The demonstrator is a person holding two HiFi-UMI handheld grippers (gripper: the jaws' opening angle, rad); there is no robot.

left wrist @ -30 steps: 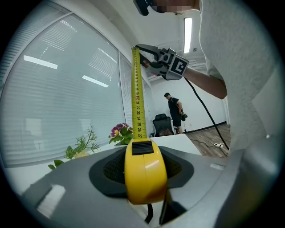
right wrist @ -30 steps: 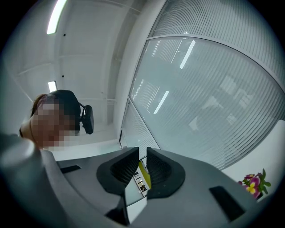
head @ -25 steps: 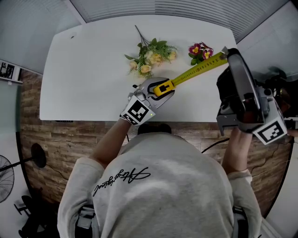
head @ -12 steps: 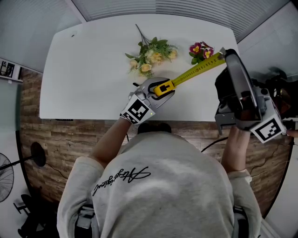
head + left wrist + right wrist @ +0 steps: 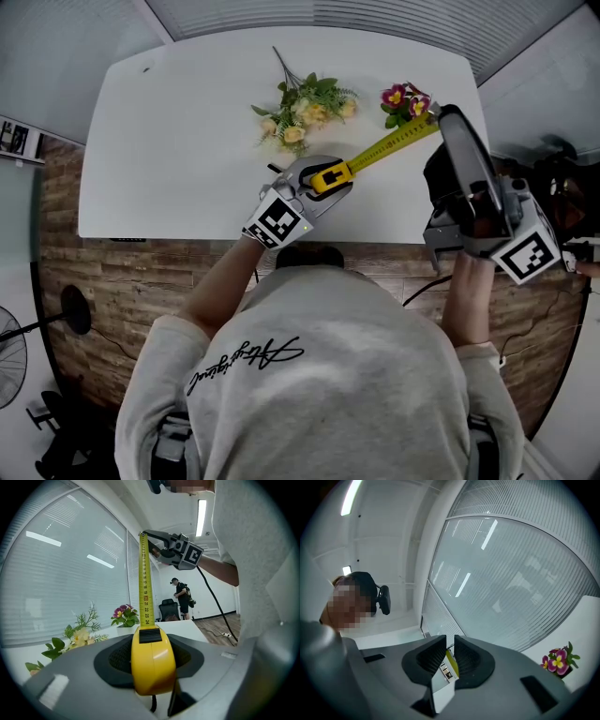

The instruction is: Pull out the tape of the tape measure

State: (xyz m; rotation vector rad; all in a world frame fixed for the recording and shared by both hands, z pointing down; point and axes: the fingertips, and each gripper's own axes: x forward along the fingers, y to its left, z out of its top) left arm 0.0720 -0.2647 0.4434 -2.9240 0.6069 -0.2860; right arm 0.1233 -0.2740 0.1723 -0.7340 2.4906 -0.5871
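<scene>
The left tool (image 5: 317, 184) is pinching the yellow case (image 5: 330, 177) of the tape measure, its pads pressed on the case's two flat sides, as the left gripper view shows with the case (image 5: 152, 660) filling the gap; the right tool (image 5: 439, 114) is nearly pressed together on the tape's free end (image 5: 450, 663), a thin yellow-and-metal tip caught between the ribbed pads; between the two the tape (image 5: 389, 145) runs straight and taut, raised off the table (image 5: 178, 141). By my reading, the case is hard, smooth plastic with a little weight, so it wants a firm squeeze across its broad faces or it may twist; the tape is a thin, curved steel strip, stiff along its length yet quick to kink if bent sideways, and sprung to snap back if the tip slips; the hooked end is the right place to hold it, and the pull should follow the tape's own line. A yellow flower sprig (image 5: 302, 111) lies beyond the case, and pink flowers (image 5: 405, 101) sit just beside the tape's far end, so any sideways drift could brush them; the right tool's body hangs over the table's right edge, where open air leaves room to draw outward; a standing person (image 5: 181, 595) is well apart.
</scene>
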